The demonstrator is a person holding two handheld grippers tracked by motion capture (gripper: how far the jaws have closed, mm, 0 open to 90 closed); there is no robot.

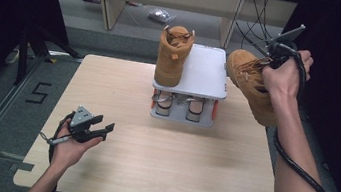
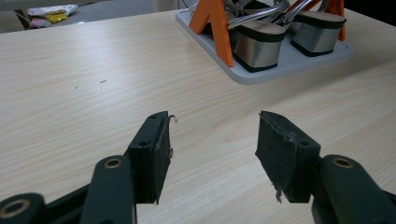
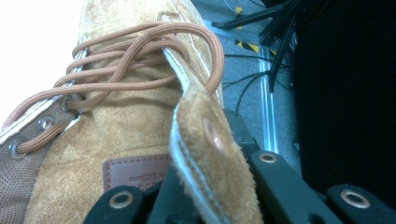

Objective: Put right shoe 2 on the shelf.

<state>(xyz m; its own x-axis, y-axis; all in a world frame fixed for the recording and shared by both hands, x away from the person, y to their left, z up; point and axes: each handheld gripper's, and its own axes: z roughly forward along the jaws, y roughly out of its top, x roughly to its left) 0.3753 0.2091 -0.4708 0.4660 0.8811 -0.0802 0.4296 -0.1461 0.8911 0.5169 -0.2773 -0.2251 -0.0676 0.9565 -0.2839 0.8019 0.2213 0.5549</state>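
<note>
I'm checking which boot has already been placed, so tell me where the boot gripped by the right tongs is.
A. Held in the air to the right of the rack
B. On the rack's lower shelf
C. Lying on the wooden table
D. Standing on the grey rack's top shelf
A: the right tongs are shut on the collar of the held boot, which hangs beside the grey rack, off the table.

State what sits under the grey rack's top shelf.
Under the grey rack's top shelf, two block-heeled shoes rest on the bottom tray between orange supports. Their front parts are hidden.
</note>
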